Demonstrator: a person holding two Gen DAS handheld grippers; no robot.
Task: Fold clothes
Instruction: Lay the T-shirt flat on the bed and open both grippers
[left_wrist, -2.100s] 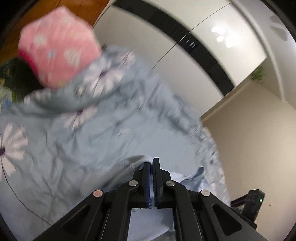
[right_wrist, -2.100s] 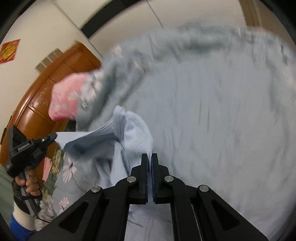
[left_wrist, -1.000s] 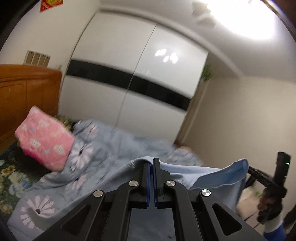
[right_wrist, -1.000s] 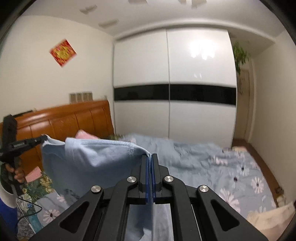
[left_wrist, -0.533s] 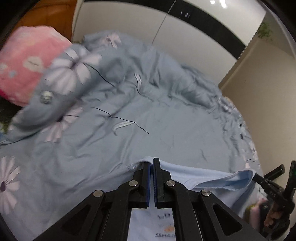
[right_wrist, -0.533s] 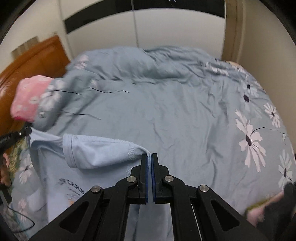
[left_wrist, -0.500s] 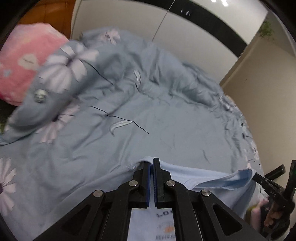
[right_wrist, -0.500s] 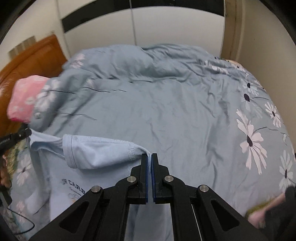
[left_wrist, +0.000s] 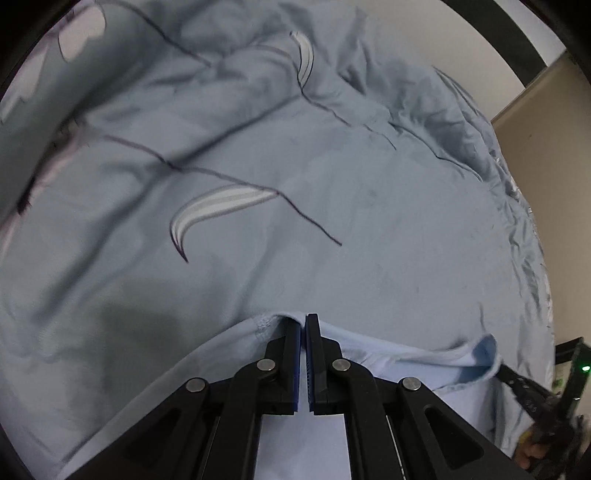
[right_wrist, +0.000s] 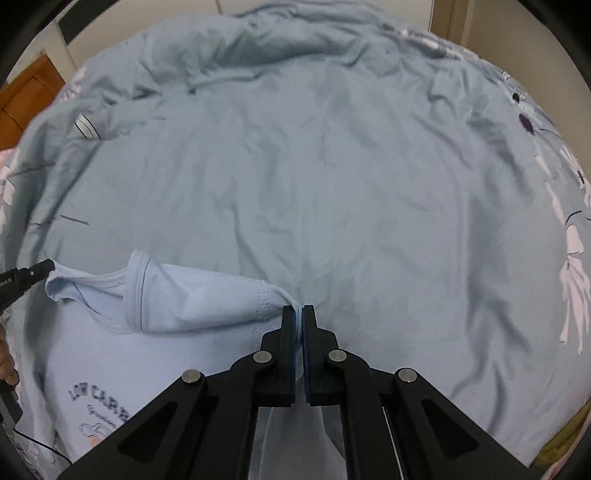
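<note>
A pale blue T-shirt (right_wrist: 184, 306) with dark lettering on its front lies stretched between my two grippers, low over the bed. My left gripper (left_wrist: 301, 321) is shut on one shoulder edge of the T-shirt (left_wrist: 406, 354). My right gripper (right_wrist: 297, 312) is shut on the other shoulder, beside a sleeve hem. The neckline sags between them. In the left wrist view the right gripper (left_wrist: 532, 391) shows at the far right. In the right wrist view the tip of the left gripper (right_wrist: 26, 277) shows at the far left.
A grey-blue duvet (right_wrist: 332, 166) with white flower prints covers the bed under the shirt, and the duvet (left_wrist: 332, 166) fills the left wrist view too. A wooden headboard (right_wrist: 26, 96) is at the upper left. A wardrobe and beige wall (left_wrist: 535, 122) lie beyond the bed.
Both grippers have swung down from pointing across the room to pointing at the bed. The T-shirt has come down with them from hanging in the air to just above the duvet.
</note>
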